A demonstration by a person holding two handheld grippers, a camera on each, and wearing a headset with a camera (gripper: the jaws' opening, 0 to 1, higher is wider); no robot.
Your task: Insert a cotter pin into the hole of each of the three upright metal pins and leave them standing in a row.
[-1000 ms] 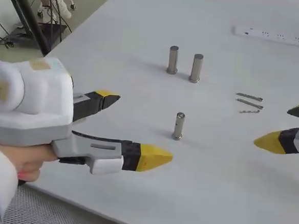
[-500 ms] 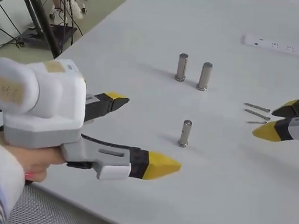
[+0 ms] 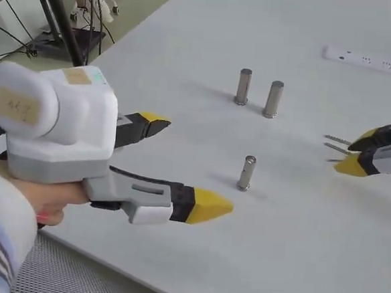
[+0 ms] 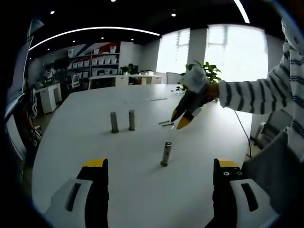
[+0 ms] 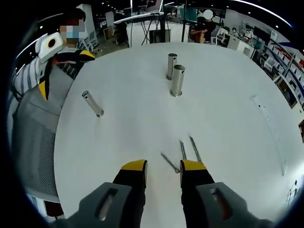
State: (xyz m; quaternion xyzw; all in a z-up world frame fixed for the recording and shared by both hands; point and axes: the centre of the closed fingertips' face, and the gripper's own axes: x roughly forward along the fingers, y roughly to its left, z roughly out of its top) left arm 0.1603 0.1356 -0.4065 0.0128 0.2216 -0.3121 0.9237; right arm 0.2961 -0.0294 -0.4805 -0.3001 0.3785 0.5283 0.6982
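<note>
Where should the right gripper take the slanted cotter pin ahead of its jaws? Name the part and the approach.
Mid-shank, from straight above. The cotter pin lies flat on the table, thin, close beside two others, so the right gripper should probably straddle it crosswise with its open jaws and close low. Its looped end is too small to tell.

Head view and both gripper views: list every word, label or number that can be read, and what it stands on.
None can be read.
Tan stickers on the left gripper: marks too blurred to read.
Power strip: no legible marking.
Back wall graphic: too small to read.
</note>
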